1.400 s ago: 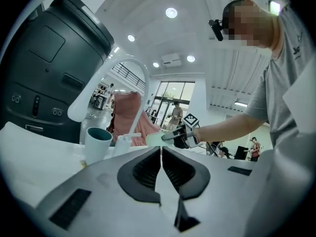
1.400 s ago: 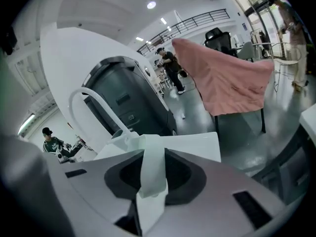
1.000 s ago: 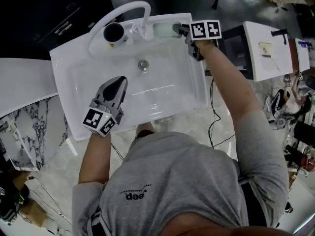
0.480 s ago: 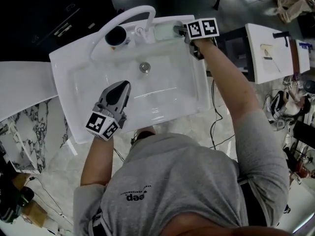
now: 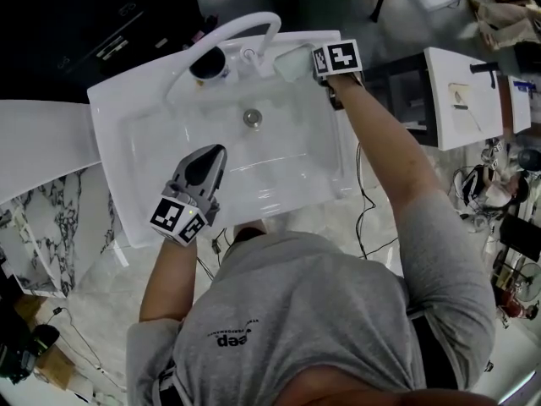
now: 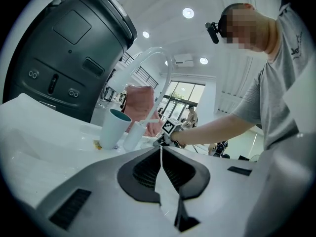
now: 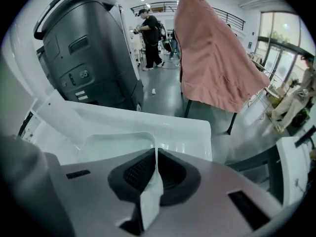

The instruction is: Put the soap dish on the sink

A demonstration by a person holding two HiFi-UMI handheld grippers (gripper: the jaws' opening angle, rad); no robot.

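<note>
The pale green soap dish [image 5: 292, 63] rests on the white sink's [image 5: 110, 117] back right corner, beside the faucet [image 5: 245, 24]. My right gripper [image 5: 312, 58] points steeply down at the dish's right edge. In the right gripper view the dish [image 7: 113, 149] lies just ahead. Its rim runs into the right gripper [image 7: 154, 149], whose jaws are closing and appear pressed on that rim. My left gripper [image 5: 213, 155] hovers over the basin, shut and holding nothing. The left gripper [image 6: 161, 147] faces the faucet [image 6: 153, 58].
A teal-lined cup [image 5: 209, 62] stands at the faucet's left, also seen as a cup [image 6: 112, 127]. The drain [image 5: 252, 117] is mid-basin. A dark grey machine [image 7: 89, 48] looms behind the sink. A pink cloth [image 7: 212, 58] hangs beyond. A white table [image 5: 461, 91] stands to the right.
The right gripper has tipped more steeply down over the dish's right edge and sunk a little. The left gripper has stayed over the basin.
</note>
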